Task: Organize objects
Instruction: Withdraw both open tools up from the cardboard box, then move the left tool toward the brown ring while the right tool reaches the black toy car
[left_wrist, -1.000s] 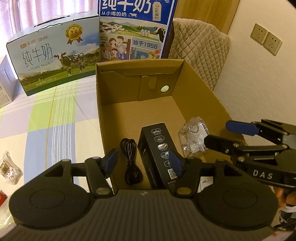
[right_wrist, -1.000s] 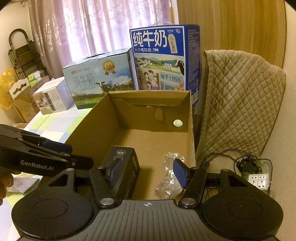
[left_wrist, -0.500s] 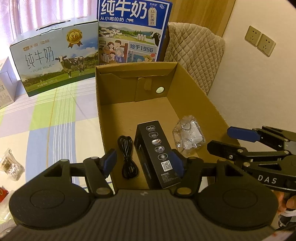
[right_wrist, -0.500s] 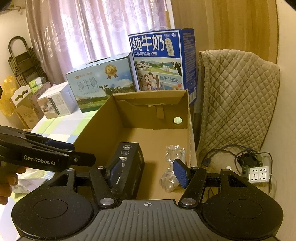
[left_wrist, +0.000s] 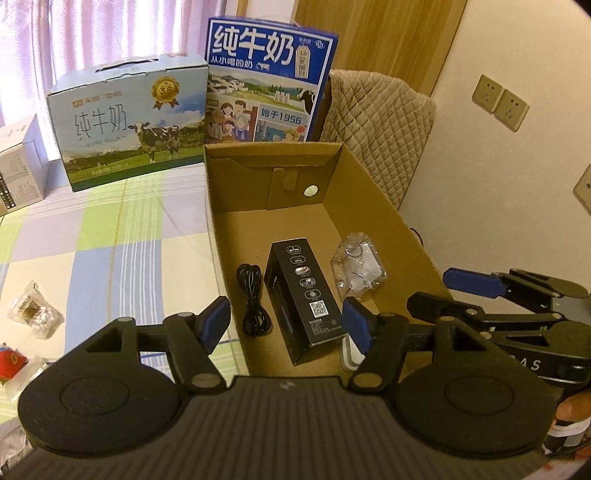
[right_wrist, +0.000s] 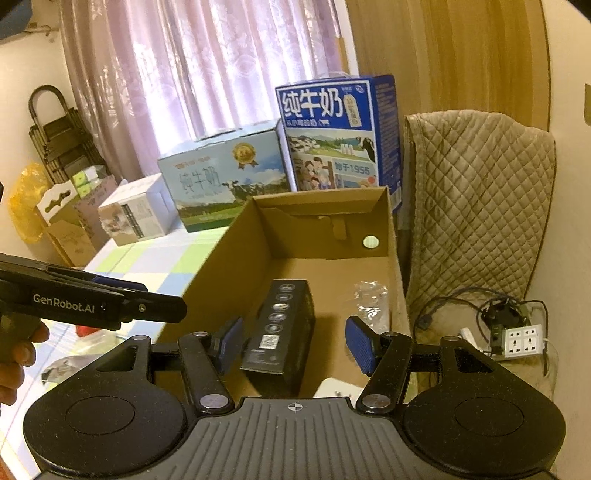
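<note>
Left gripper (left_wrist: 286, 321) jaws wide, empty, right gripper (right_wrist: 293, 341) same, both above cardboard box (left_wrist: 373, 192) near end, inside it black carton (left_wrist: 304, 295) centre, coiled cable (left_wrist: 253, 301) left, clear bag (left_wrist: 358, 267) right

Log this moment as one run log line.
left gripper: open, empty | right gripper: open, empty | cardboard box: black box, cable, plastic bag inside

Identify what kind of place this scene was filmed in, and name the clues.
Probably a room in a home, perhaps a bedroom: sheer pink curtains, a checked cloth spread under the open cardboard box, and milk cartons stacked behind.
</note>
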